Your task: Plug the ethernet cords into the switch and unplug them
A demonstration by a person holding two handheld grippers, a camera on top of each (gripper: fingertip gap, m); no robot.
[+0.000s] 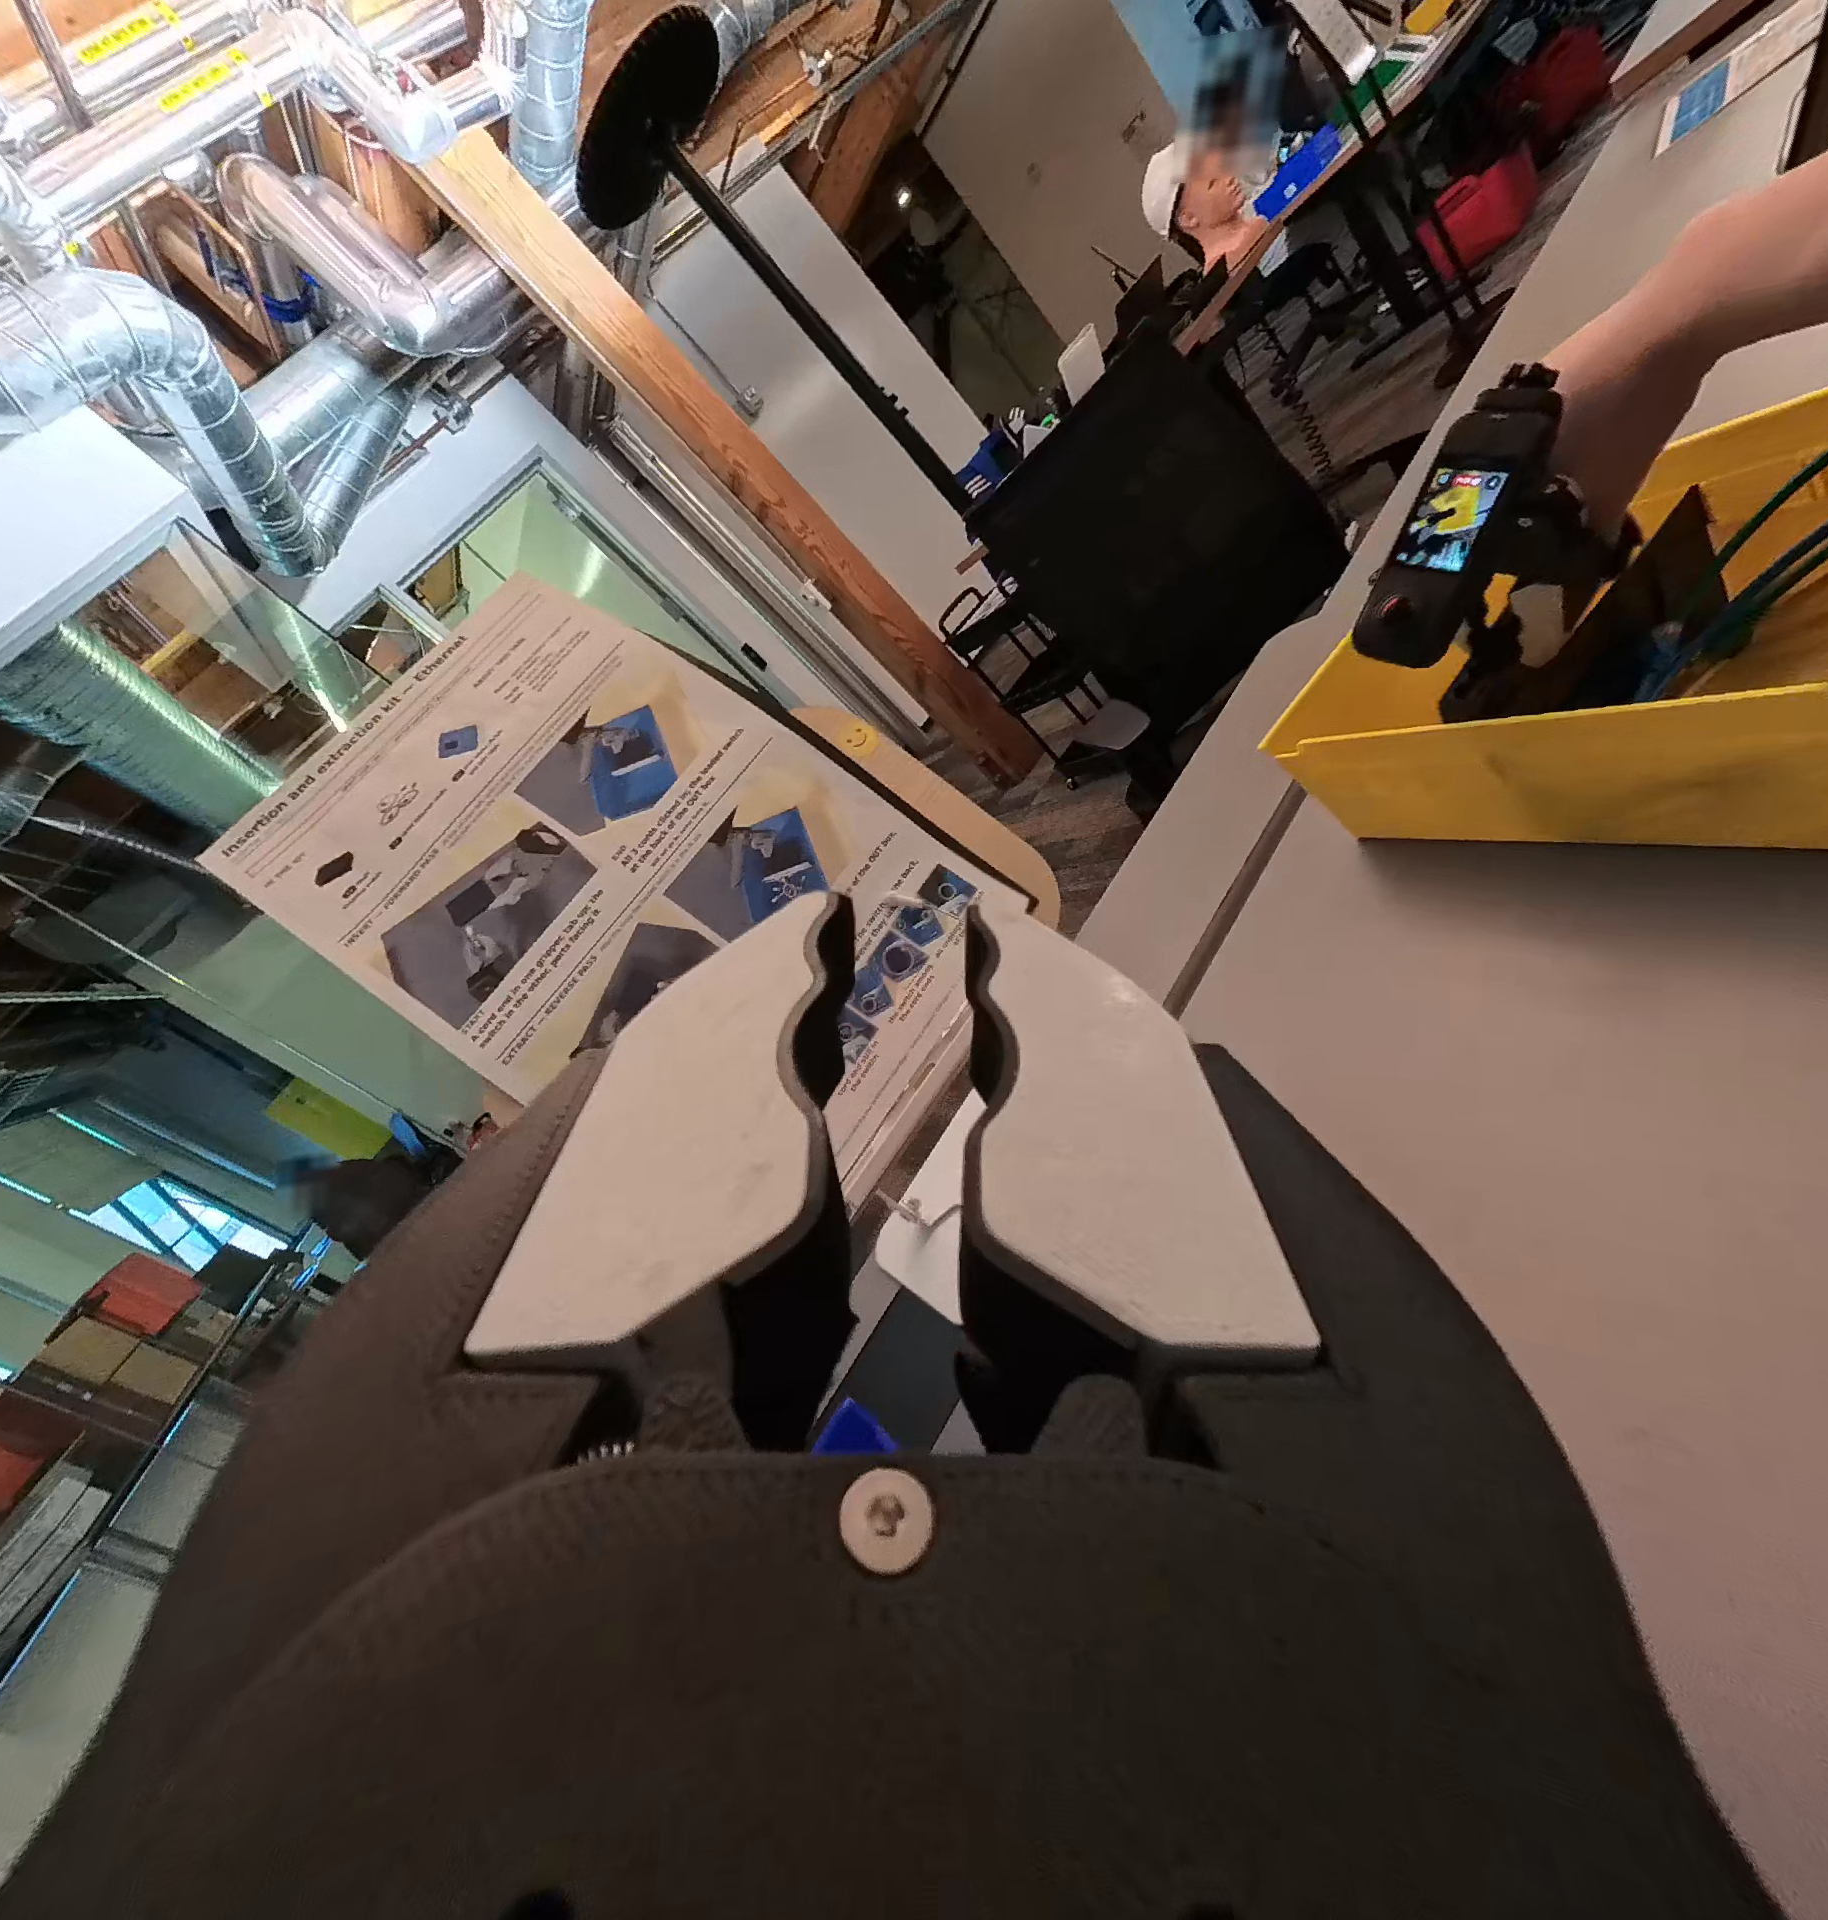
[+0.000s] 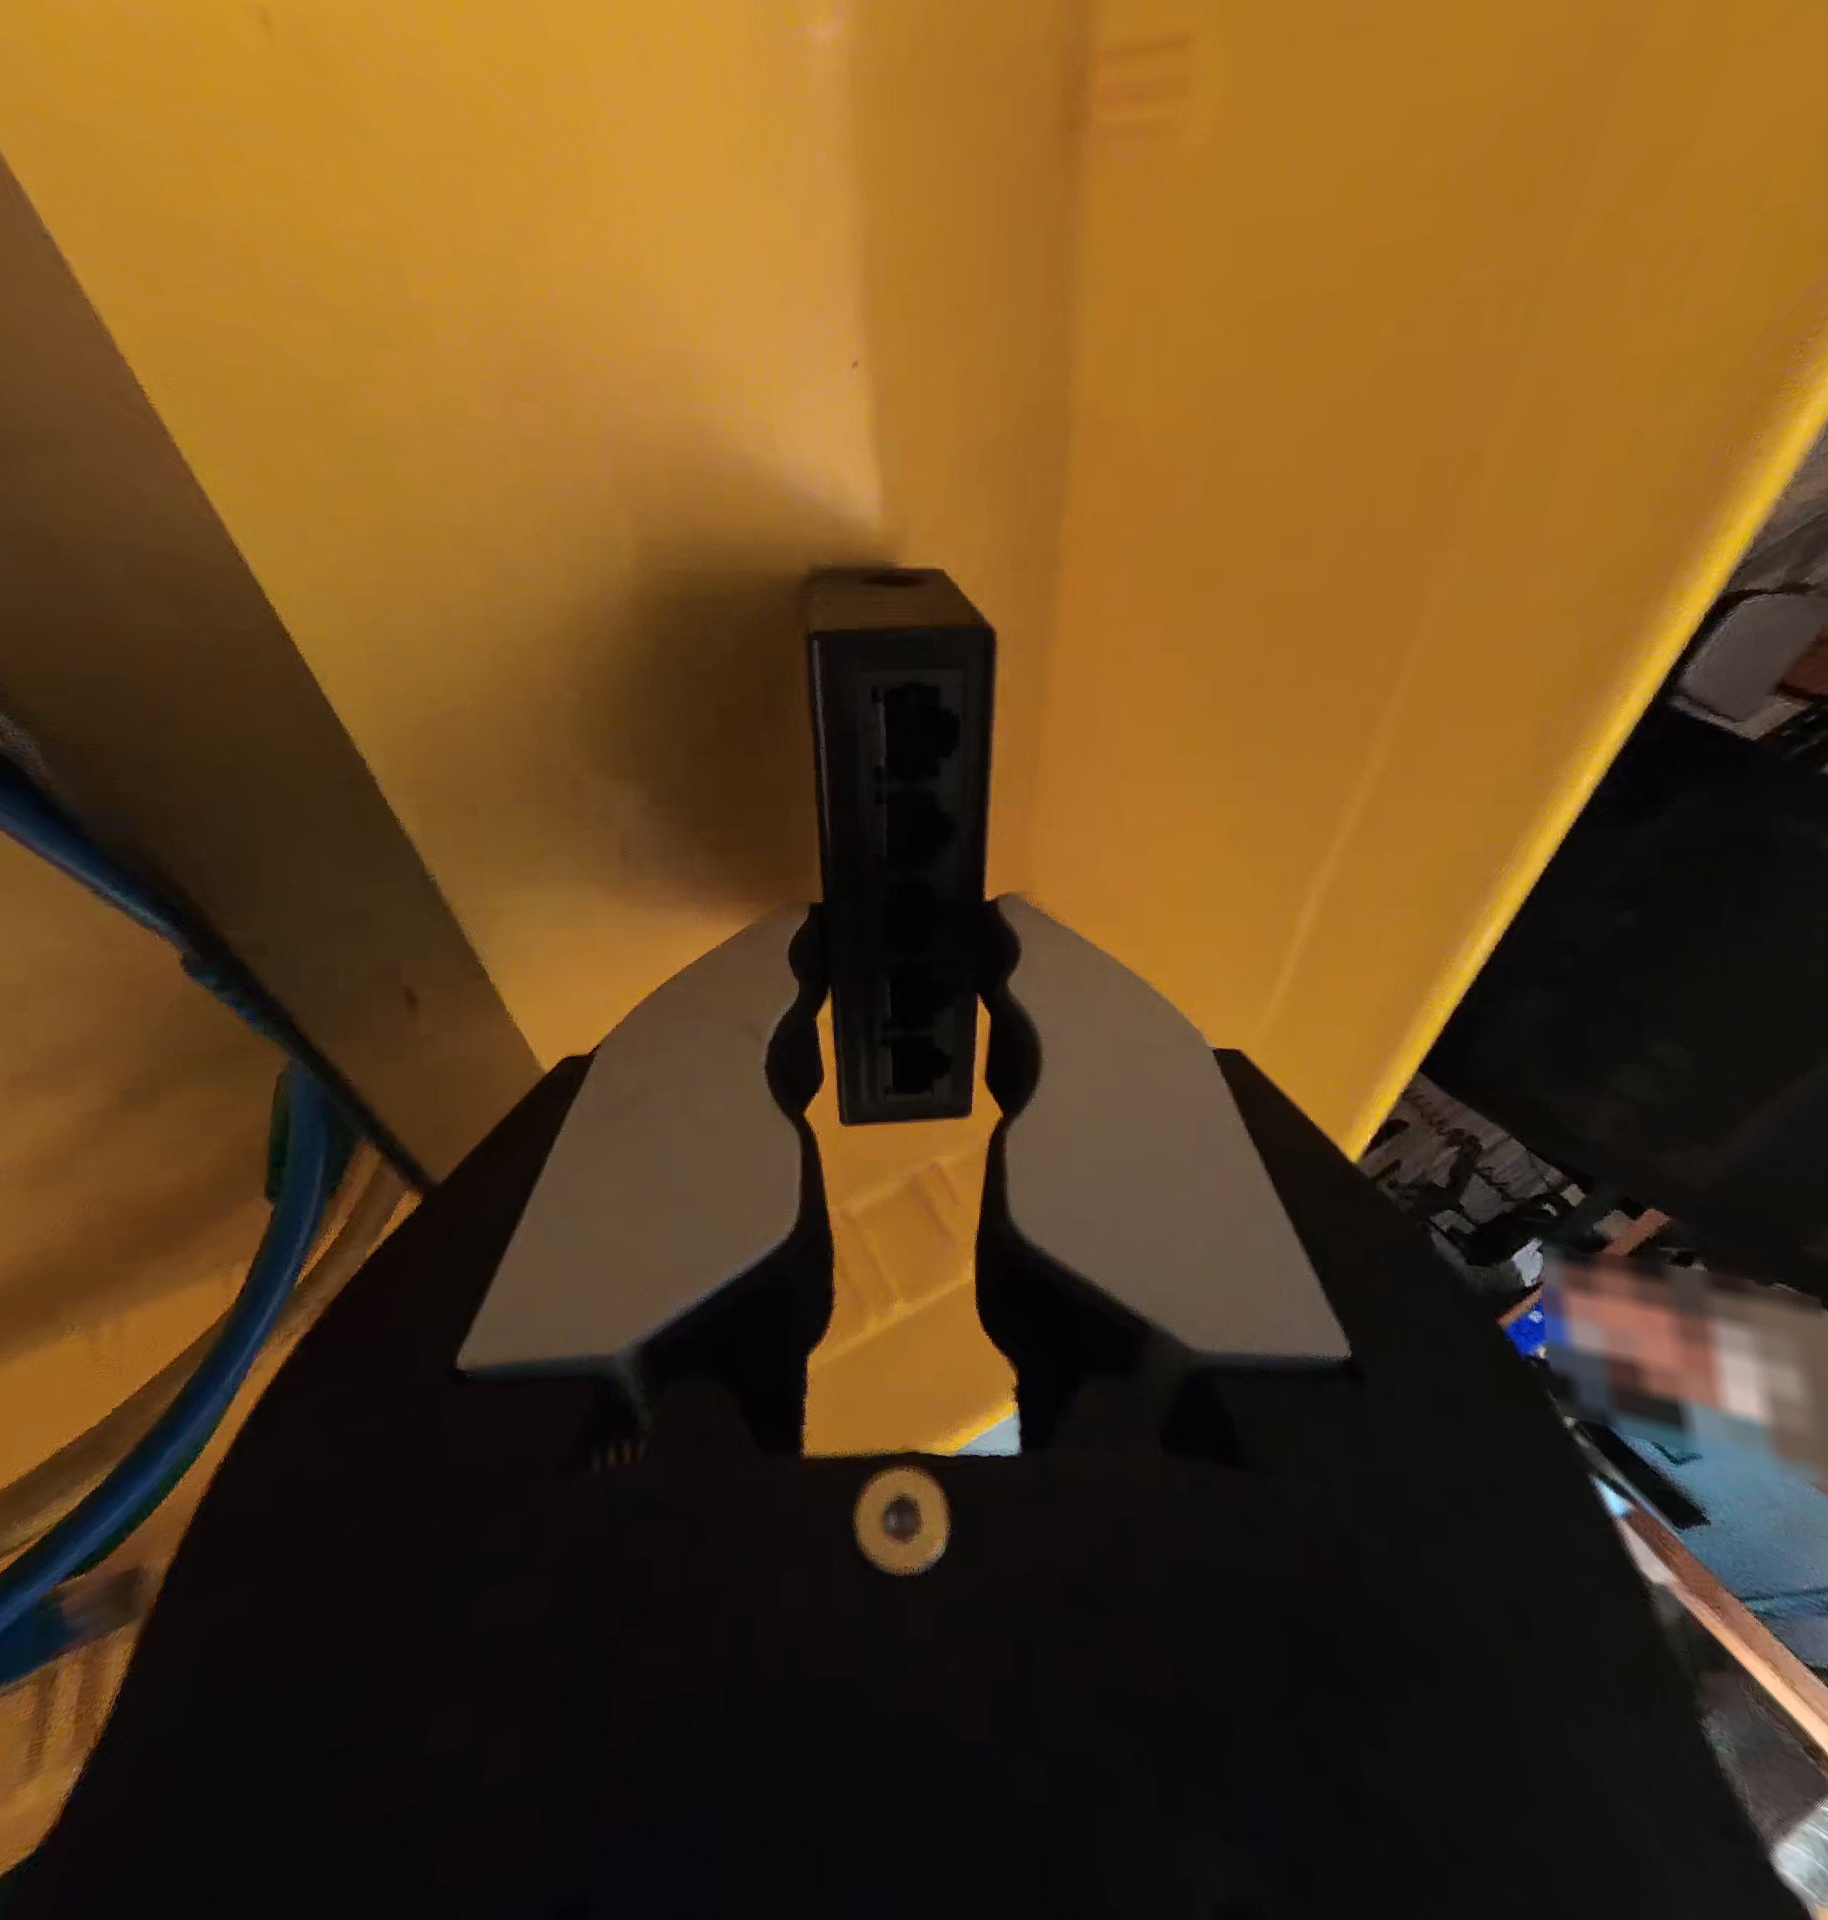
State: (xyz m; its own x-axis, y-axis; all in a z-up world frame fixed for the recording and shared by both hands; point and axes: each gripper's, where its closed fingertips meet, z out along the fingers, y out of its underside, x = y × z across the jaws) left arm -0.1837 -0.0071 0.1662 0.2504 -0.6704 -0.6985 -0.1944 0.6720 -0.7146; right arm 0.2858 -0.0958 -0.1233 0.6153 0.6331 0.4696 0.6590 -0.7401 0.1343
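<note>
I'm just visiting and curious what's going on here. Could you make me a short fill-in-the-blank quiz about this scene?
1. The right gripper is clamped on a black ____.
2. The bin that it reaches into is coloured ____.
3. The left gripper holds ____.
4. The cord lying in the bin beside the divider is ____.

Missing words: switch; yellow; nothing; blue

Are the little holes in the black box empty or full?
Empty. The black box shows open holes with no cords in them; the middle ones are too dark to tell.
</note>
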